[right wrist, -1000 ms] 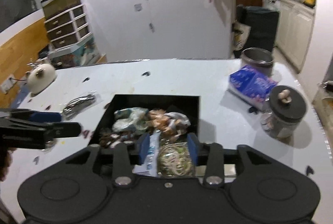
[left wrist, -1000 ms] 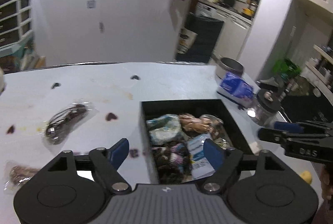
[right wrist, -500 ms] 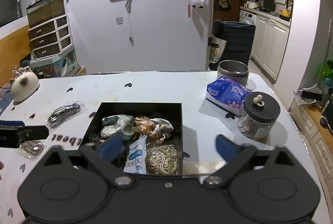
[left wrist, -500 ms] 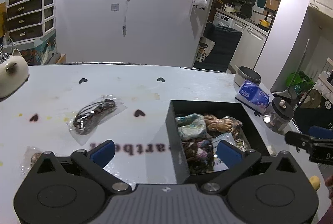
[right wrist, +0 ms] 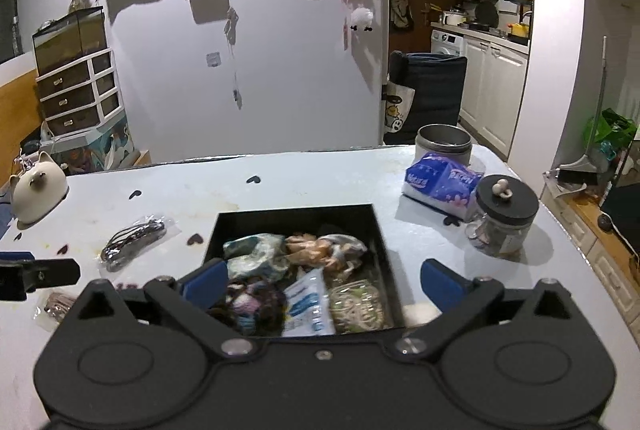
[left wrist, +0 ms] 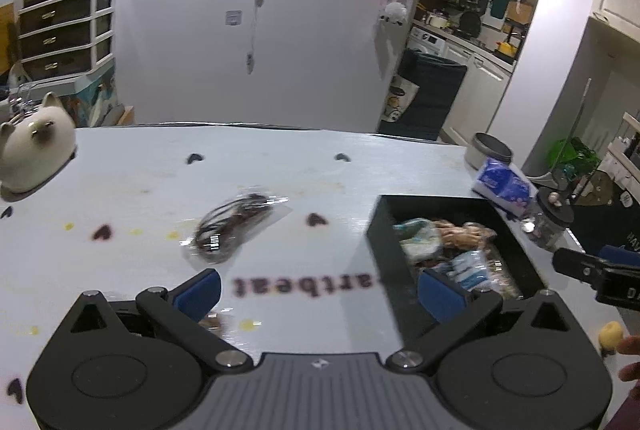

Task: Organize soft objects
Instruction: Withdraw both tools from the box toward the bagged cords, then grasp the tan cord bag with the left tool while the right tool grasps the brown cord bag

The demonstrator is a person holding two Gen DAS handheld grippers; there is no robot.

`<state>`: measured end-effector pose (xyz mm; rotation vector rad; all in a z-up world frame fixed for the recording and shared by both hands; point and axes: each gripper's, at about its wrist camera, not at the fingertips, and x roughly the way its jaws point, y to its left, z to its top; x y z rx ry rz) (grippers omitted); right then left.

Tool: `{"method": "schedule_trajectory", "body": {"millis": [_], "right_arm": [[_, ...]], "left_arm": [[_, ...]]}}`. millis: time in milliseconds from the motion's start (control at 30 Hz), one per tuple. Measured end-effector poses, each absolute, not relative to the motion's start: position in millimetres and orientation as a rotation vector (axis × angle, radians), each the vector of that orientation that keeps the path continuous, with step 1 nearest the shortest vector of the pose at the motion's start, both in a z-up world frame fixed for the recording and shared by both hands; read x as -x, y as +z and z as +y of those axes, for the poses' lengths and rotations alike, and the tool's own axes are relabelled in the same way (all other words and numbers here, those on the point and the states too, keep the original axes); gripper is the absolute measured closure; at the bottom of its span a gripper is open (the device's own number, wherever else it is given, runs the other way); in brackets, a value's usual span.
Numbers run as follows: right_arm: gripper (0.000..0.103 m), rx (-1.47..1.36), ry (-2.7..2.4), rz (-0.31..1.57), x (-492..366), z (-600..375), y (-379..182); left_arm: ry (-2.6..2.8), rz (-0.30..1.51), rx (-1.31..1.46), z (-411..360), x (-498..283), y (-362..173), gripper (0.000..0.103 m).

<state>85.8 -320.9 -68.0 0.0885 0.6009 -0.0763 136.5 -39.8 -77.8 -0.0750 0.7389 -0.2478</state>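
Both grippers are spread wide and holding nothing: left gripper (left wrist: 318,288) over the white table (left wrist: 280,166), right gripper (right wrist: 324,280) over the black box (right wrist: 294,220) stuffed with bagged soft items (right wrist: 256,256). A clear bag of dark hair ties (left wrist: 234,226) lies left of it.

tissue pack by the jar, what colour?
Blue-purple with white and pink flowers, the tissue pack shows best in the right wrist view.

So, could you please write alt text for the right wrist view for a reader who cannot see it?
The open right gripper hangs over a black rectangular box packed with soft bagged items on a pale table. Left of the box lies a clear plastic bag of dark hair ties; to its right stand a blue tissue pack and a black-lidded glass jar.
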Motion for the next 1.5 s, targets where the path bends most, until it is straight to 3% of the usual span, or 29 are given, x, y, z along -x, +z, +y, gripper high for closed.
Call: {"method": "schedule_trajectory", "body": {"millis": [367, 733, 1100, 1500], "right_arm": [[0.000, -0.063, -0.077, 0.611, -88.6, -249.4, -66.8], [0.000, -0.048, -0.067, 0.626, -80.1, -207.0, -62.3], [0.000, -0.032, -0.032, 0.637, -106.1, -184.8, -64.6], [0.000, -0.107, 0.095, 0.706, -216.3, -136.9, -82.7]], "left_arm": [[-0.134, 0.760, -0.028, 32.9, -181.4, -117.4, 0.000], [-0.110, 0.849, -0.273, 27.5, -239.1, -181.5, 0.000], [-0.178, 0.906, -0.363, 37.8, -190.9, -194.7, 0.000], [-0.072, 0.982, -0.250, 93.1, -154.9, -190.8, 0.000]]}}
